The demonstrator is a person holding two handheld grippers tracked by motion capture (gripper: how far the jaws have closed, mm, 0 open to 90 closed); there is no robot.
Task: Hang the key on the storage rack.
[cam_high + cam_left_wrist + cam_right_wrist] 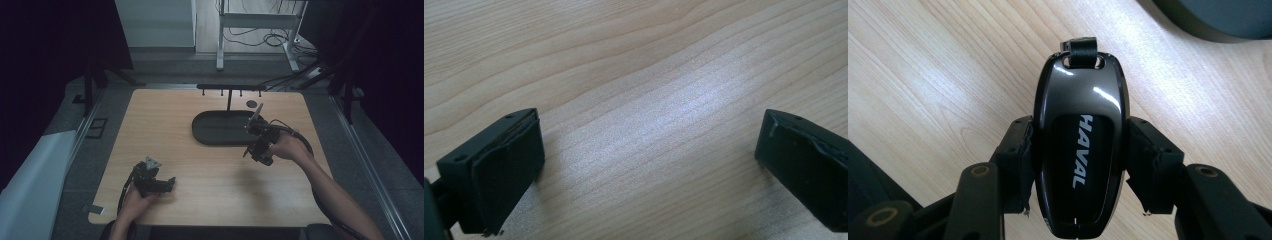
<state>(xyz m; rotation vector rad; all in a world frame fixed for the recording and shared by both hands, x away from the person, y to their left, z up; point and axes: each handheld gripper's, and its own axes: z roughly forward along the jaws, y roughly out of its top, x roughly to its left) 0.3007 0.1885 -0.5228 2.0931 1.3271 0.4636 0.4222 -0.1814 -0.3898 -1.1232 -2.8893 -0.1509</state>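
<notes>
A glossy black car key fob (1079, 145) with white lettering and a short black strap loop at its top sits between the pads of my right gripper (1079, 165), which is shut on its two sides. In the high view that gripper (255, 145) hangs above the table at the near right edge of the dark oval tray (210, 136). My left gripper (167, 185) rests low over the wood near the front left; its jaws stand wide apart in the left gripper view (649, 165) with bare table between them.
A black T-shaped rack (230, 89) with small hooks stands behind the tray, and a small dark disc (251, 104) lies beside it. The wooden table (165, 130) ends close behind the rack. A white sheet (30, 180) lies on the floor at the left.
</notes>
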